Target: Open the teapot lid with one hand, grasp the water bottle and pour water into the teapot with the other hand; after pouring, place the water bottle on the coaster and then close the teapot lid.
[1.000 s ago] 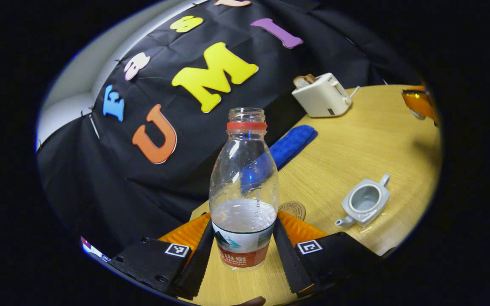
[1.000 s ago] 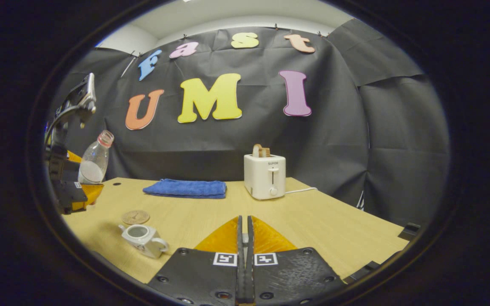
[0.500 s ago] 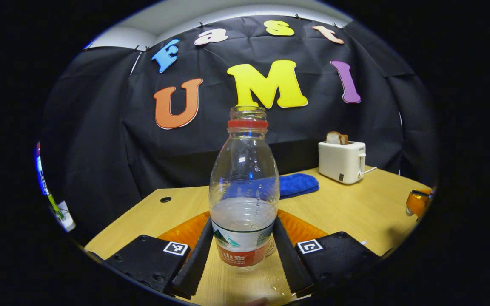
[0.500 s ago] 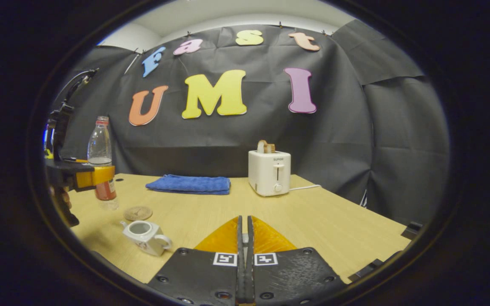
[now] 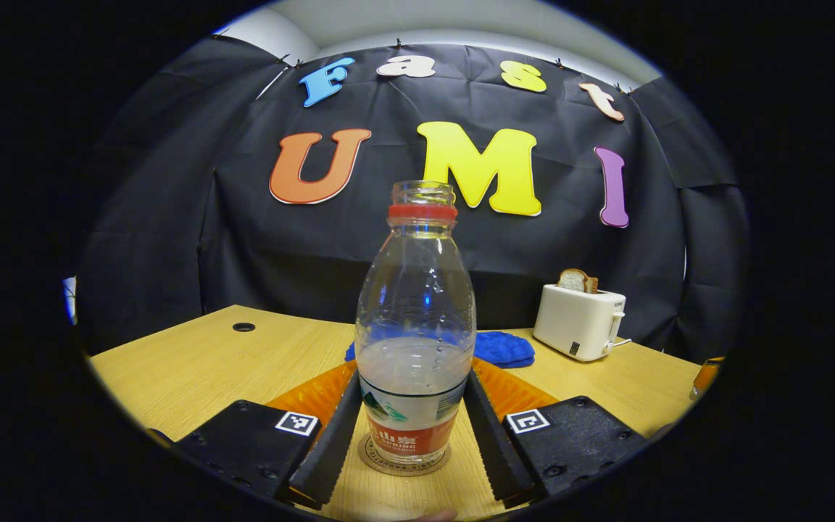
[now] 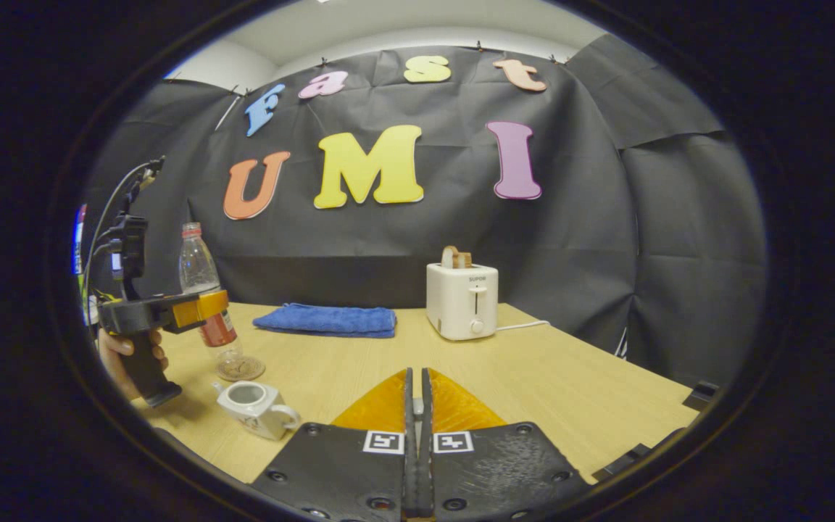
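Both fingers of the left gripper [image 5: 414,428] clamp the water bottle [image 5: 415,341], upright on the coaster [image 5: 404,462] and partly full. Right gripper [image 6: 417,449] fingers are closed together; the teapot [image 6: 254,409] sits lidless on the desk [image 6: 548,391].

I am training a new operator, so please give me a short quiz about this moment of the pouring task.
1. True or false: the teapot has its lid on.
2. Which gripper is shut on the water bottle? A left, B right.
3. Fill in: directly under the bottle lies a round ___.
Key: 1 false, its top is open. 2 A, the left gripper. 3 coaster.
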### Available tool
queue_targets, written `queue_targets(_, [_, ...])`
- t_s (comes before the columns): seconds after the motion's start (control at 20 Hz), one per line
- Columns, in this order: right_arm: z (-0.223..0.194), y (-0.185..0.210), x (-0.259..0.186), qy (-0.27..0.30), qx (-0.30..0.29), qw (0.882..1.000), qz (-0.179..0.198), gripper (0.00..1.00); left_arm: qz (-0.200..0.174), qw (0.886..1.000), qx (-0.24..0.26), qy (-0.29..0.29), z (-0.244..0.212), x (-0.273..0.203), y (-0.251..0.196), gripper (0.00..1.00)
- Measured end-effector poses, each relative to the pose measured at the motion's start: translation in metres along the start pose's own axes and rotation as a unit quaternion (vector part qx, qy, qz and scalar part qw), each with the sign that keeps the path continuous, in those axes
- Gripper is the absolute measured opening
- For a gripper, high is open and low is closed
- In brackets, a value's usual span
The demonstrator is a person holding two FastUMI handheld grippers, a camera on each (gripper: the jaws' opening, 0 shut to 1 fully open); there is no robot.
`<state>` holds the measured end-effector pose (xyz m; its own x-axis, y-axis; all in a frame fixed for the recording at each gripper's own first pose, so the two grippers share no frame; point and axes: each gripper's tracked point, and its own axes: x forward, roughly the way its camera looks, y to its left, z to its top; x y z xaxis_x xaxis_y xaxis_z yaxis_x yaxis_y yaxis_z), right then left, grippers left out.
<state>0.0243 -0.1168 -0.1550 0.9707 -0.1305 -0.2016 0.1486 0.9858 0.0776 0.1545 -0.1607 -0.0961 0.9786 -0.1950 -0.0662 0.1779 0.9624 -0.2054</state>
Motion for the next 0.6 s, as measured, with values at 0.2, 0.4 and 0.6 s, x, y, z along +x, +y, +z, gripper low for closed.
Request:
queue_targets(0.2, [-0.004,0.001,0.002,0.004,-0.002,1.0,0.001,0.0,-0.007,1.0,0.006,0.019,-0.017,0.01,-0.004,0.8])
queue_targets(0.4, [-0.01,0.005,0.004,0.012,0.003,1.0,0.009,0.0,0.0,1.0,0.018,0.02,-0.022,0.012,0.001,0.8])
queue_targets(0.6, [-0.015,0.006,0.006,0.017,0.002,1.0,0.011,0.0,-0.001,0.999,0.028,0.026,-0.025,0.013,0.001,0.81])
